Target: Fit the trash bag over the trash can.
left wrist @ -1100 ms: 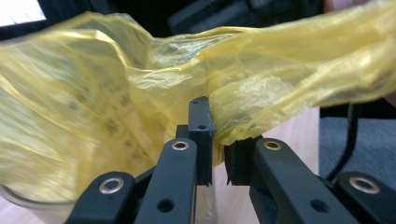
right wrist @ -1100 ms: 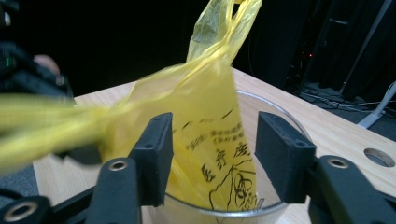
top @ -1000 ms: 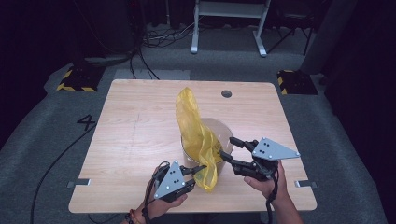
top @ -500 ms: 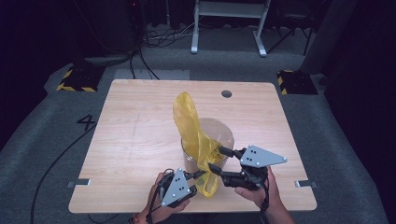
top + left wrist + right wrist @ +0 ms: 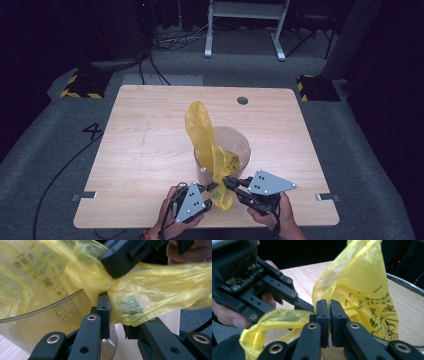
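A yellow plastic bag [image 5: 205,135] stands tall out of a clear round bin [image 5: 240,145] on the wooden table [image 5: 145,140], and its lower end hangs over the bin's near rim. My left gripper [image 5: 212,189] sits at that rim, shut on the bunched bag [image 5: 155,292]; its jaws have just eased open a little with the film still between them. Right beside it, my right gripper [image 5: 226,182] has just closed and is shut on the same bunch of bag [image 5: 357,280]. In the right gripper view its jaws [image 5: 329,303] stand almost together.
The bin's clear rim [image 5: 45,308] curves just behind the left jaws. A round cable hole [image 5: 242,100] lies at the table's far edge. Beyond the table are a white metal stand [image 5: 245,25], floor cables and two black-and-yellow blocks [image 5: 80,85].
My right gripper has moved left and down toward the left gripper, and its open jaws have closed on the bag. The bag's upright top has leaned slightly. The left hand stayed put.
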